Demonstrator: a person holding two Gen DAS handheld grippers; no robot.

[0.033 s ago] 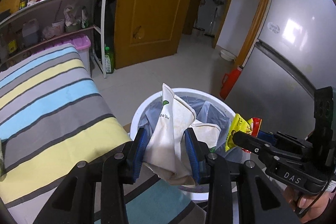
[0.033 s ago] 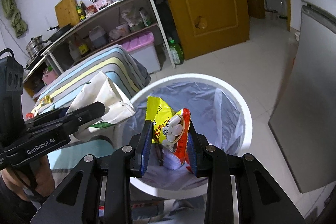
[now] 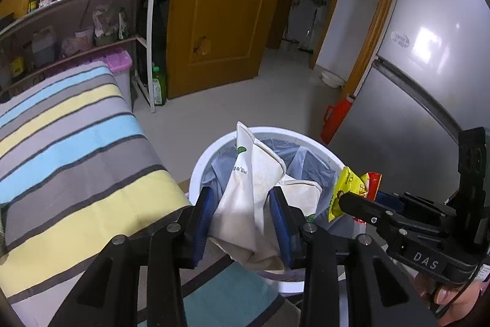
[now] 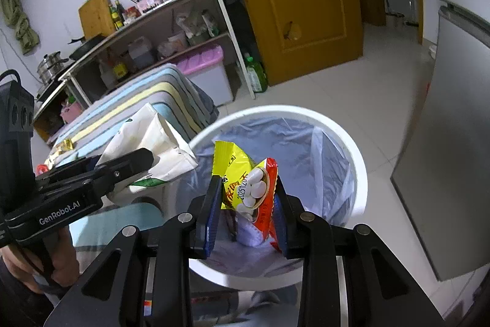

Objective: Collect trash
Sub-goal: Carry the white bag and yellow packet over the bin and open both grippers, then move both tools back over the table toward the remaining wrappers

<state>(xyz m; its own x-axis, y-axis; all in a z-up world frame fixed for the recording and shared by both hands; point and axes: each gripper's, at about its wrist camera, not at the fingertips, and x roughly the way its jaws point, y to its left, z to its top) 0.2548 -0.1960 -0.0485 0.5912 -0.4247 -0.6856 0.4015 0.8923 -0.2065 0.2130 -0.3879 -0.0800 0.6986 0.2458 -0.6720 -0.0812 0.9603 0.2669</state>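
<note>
My left gripper (image 3: 242, 219) is shut on a crumpled white paper bag (image 3: 254, 192) with green print, held over the near rim of a white trash bin (image 3: 214, 149) lined with a bluish bag. My right gripper (image 4: 246, 204) is shut on a yellow and red snack wrapper (image 4: 248, 183), held above the bin's opening (image 4: 358, 170). In the left wrist view the right gripper (image 3: 352, 201) comes in from the right with the wrapper (image 3: 349, 189). In the right wrist view the left gripper (image 4: 144, 158) holds the paper bag (image 4: 153, 140) at the bin's left rim.
A table with a striped cloth (image 3: 70, 149) stands left of the bin; small wrappers (image 4: 64, 146) lie on it. A shelf rack (image 3: 92, 20) with a kettle, an orange door (image 3: 226, 14), a grey fridge (image 3: 428, 81) at right and a red item (image 3: 337, 118) on the floor surround the bin.
</note>
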